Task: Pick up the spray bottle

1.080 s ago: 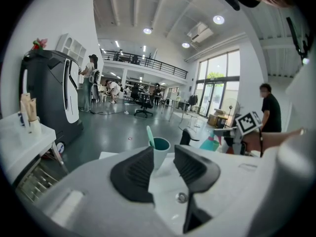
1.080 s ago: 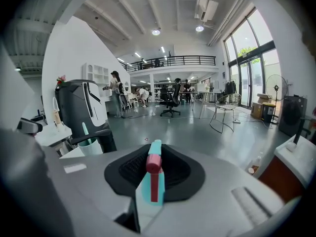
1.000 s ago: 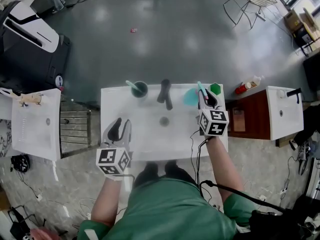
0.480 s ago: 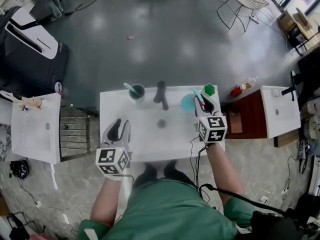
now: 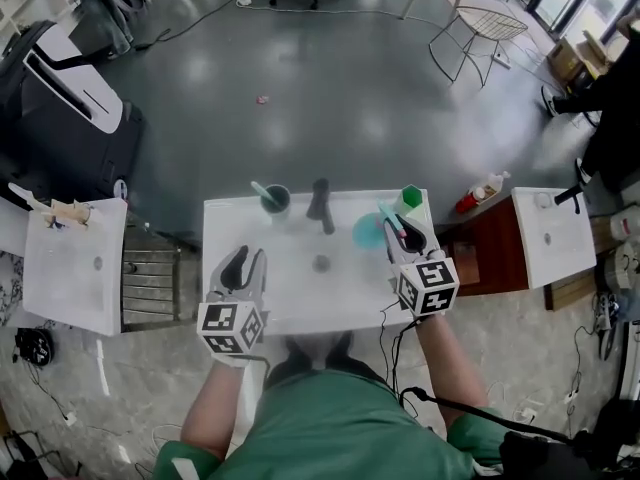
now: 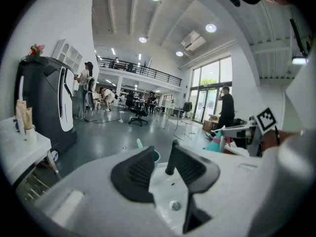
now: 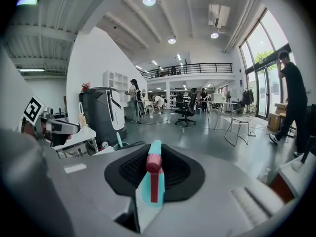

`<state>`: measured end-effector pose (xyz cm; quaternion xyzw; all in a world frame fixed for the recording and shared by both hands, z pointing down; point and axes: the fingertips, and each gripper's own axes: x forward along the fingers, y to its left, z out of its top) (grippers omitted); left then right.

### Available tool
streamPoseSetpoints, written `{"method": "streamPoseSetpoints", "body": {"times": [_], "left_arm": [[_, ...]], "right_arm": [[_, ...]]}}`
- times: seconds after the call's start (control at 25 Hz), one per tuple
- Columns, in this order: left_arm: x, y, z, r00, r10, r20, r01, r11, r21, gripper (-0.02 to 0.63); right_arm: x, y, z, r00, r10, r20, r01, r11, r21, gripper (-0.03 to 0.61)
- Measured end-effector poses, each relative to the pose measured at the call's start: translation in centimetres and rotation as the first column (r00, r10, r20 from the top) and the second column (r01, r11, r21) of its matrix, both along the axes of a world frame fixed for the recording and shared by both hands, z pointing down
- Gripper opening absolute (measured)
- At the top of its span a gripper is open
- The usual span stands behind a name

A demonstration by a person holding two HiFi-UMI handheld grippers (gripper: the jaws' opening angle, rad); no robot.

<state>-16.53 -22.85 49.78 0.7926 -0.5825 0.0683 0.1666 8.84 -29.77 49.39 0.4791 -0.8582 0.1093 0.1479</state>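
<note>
Head view: pick-up apparently at the lifting stage, with the spray bottle (image 5: 368, 231) held by the right gripper (image 5: 403, 230) over the right end of the white tabletop (image 5: 290, 293), near the green cup (image 5: 411, 199); hard to tell from above whether quite clear of the surface; next, probably just a steady upward carry, squeeze kept firm, well away from the faucet (image 5: 320, 204); closer in, right fingers (image 7: 181, 176) clamped on the teal body, pink trigger head poking up between them; left gripper (image 5: 246, 260) idle over the near left edge, fingers part-way apart, nothing between them, touching nothing.
</note>
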Motion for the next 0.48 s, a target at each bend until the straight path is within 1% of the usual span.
{"method": "streamPoseSetpoints", "body": {"times": [0.24,0.48], "left_arm": [[1.2,0.7,-0.9,1.0,0.017,-0.001,-0.017,1.0,0.016,0.124],[0.8,0.9,-2.3,1.0,0.009,0.006,-0.009,0.999,0.039,0.123]], "right_arm": [[-0.8,2.2,-1.5,0.998,-0.06,0.003,0.06,0.998,0.007,0.064],[-1.9,4.2,-2.7,0.991,-0.133,0.009,0.133,0.991,-0.005,0.064]]}}
